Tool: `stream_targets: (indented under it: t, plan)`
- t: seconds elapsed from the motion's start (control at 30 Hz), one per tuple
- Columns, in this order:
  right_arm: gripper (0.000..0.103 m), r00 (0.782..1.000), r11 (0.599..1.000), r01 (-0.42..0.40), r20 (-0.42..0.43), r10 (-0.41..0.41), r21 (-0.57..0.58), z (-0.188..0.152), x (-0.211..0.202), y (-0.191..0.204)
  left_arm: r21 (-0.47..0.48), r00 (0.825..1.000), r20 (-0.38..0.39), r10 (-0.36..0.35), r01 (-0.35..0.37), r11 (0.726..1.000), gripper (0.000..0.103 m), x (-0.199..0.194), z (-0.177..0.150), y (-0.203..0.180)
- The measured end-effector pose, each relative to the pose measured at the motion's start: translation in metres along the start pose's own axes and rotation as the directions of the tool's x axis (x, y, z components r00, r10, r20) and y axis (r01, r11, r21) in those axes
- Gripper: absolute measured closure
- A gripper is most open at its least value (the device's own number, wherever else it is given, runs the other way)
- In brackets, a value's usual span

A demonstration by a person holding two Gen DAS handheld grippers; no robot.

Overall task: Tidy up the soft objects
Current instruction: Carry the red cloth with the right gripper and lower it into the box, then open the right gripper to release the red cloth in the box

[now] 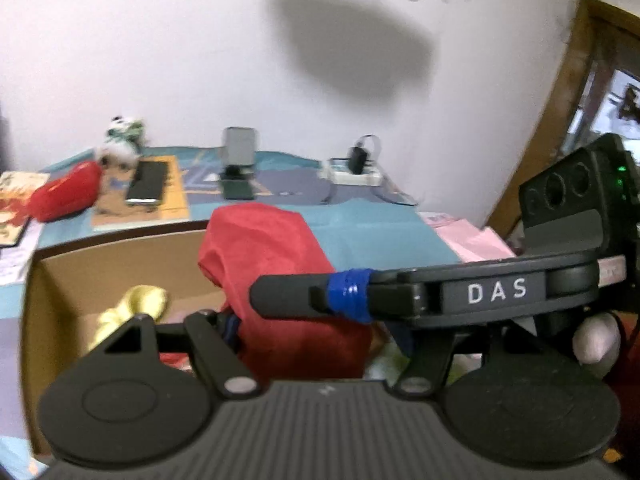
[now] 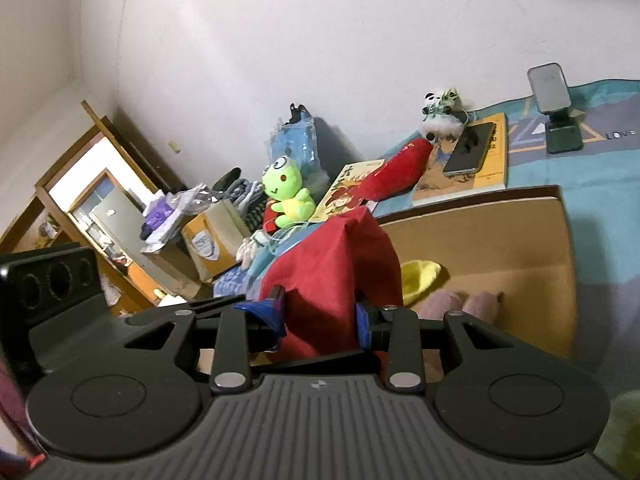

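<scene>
A: Your right gripper (image 2: 318,316) is clamped on the red cloth (image 2: 340,264); both blue-taped fingers (image 2: 266,314) press into it from either side, and the cloth stands bunched up above them, over the near left part of the cardboard box (image 2: 520,232).

B: And your left gripper (image 1: 240,320)? Its wrist view shows one finger near the same red cloth (image 1: 276,264), but the right gripper's finger crosses in front, so I cannot tell whether the left one is closed on anything.

A: Then treat that as the first risk. If both tools pull on the cloth in different directions, I'd expect it to slip free or drag over the box wall.

B: The box already holds a yellow soft item (image 2: 420,276) and a pinkish plush (image 2: 460,300). Drop the cloth while it is still bunched and it will likely sit high and spill over the rim.

A: Watch the far side too. The phone (image 2: 468,148) lies on a book (image 2: 486,172) just beyond the box, with the red plush (image 2: 400,172) beside it; a wide swing could knock them.

B: The green frog plush (image 2: 286,192) sits far left, well apart.
</scene>
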State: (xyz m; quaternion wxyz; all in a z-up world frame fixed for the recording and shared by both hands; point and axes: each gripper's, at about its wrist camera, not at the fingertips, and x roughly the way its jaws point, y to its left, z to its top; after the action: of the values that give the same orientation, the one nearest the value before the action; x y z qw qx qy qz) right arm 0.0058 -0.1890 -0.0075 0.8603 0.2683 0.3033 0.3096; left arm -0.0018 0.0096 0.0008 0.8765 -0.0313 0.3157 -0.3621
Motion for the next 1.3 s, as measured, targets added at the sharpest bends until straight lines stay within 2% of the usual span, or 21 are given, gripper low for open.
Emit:
stream_targets:
  t: [0.23,0.53,0.7,0.93,1.13,1.3]
  plan:
    - [0.083,0.996,0.997,0.076,-0.040,-0.075,0.016,-0.003,0.045,-0.006,-0.044,0.994,-0.079,0.077,-0.080,0.996,0.038,0.025,-0.003,0.038]
    - [0.086,0.984,0.987,0.147,-0.110,-0.139,0.067,-0.011,0.072,-0.026,-0.088,0.984,-0.168,0.059,-0.074,0.993,0.037,0.053,-0.014,0.061]
    - [0.085,0.974,0.975,0.200,-0.130,-0.187,0.094,-0.013,0.081,-0.038,-0.064,0.973,-0.219,0.072,-0.088,0.994,0.035,0.073,-0.014,0.067]
    - [0.083,0.954,0.952,0.279,-0.150,-0.260,0.124,-0.017,0.084,-0.051,-0.022,0.949,-0.276,0.154,-0.167,0.986,0.018,0.093,-0.015,0.074]
    - [0.082,0.944,0.941,0.318,-0.132,-0.304,0.112,-0.016,0.076,-0.048,-0.029,0.926,-0.321,0.198,-0.218,0.975,0.017,0.100,-0.019,0.080]
    - [0.082,0.949,0.950,0.301,-0.118,-0.292,0.076,-0.014,0.070,-0.038,0.024,0.909,-0.326,0.261,-0.268,0.963,0.016,0.099,-0.019,0.076]
